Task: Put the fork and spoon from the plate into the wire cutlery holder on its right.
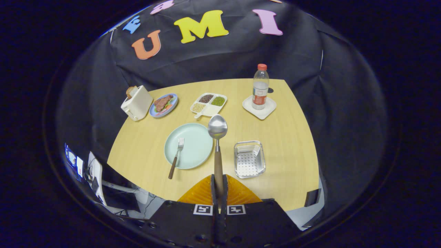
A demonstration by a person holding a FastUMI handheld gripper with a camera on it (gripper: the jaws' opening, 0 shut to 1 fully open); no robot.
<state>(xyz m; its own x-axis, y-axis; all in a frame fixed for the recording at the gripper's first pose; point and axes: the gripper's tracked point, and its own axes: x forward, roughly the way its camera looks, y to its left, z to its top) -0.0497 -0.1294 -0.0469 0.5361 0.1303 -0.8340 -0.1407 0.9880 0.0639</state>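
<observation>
Between the pinching gripper (219,187) fingers, low in the frame, the spoon (217,137) sticks up, rigid, likely slippery, held by its wooden handle.

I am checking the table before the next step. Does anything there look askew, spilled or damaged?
Nothing is spilled or visibly damaged. The fork lies half on the plate, its handle hanging over the rim onto the table. The claw is shut on the spoon, held above the table left of the holder.
</observation>
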